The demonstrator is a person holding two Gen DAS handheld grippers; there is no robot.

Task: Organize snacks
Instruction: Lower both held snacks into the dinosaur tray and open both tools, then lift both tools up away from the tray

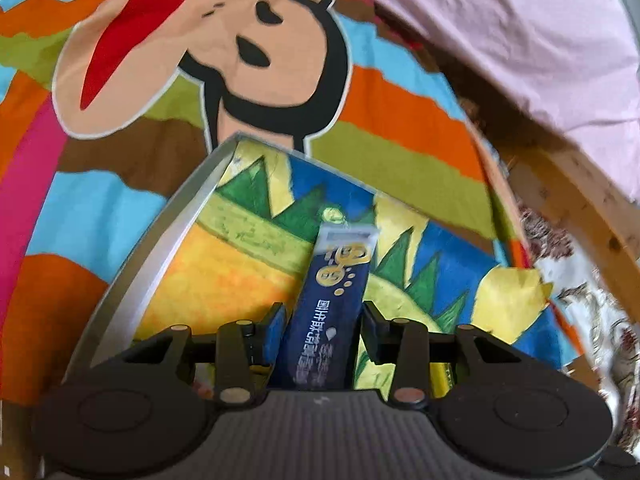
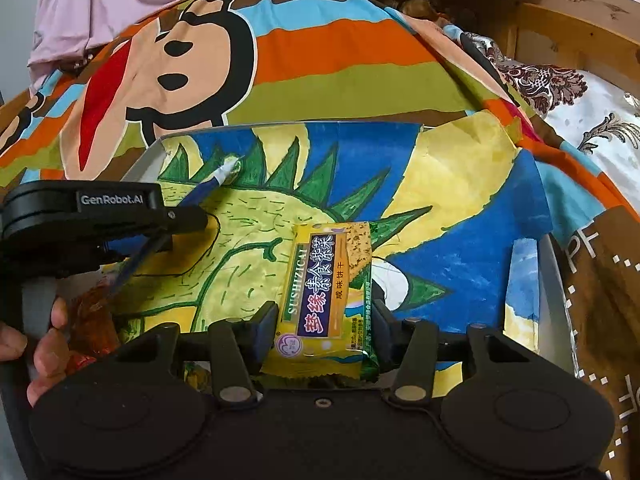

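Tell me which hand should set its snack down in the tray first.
Probably right: its yellow cracker packet hangs over the tray floor's open middle. The left gripper holds its blue stick packet tilted up near the rim.

Glossy foil biscuit packet (image 2: 328, 300), shiny blue sachet (image 1: 324, 320), matt painted paper (image 2: 440, 184), metal tray (image 1: 160, 264), cloth bedsheet (image 2: 340, 60).

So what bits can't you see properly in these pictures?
- Long dark-blue sachet: left view, its lower end is hidden behind the left claw.
- Yellow cracker packet: right view, its bottom edge is hidden behind the right claw.
- Shiny orange wrapper: right view, partly hidden, unidentifiable.
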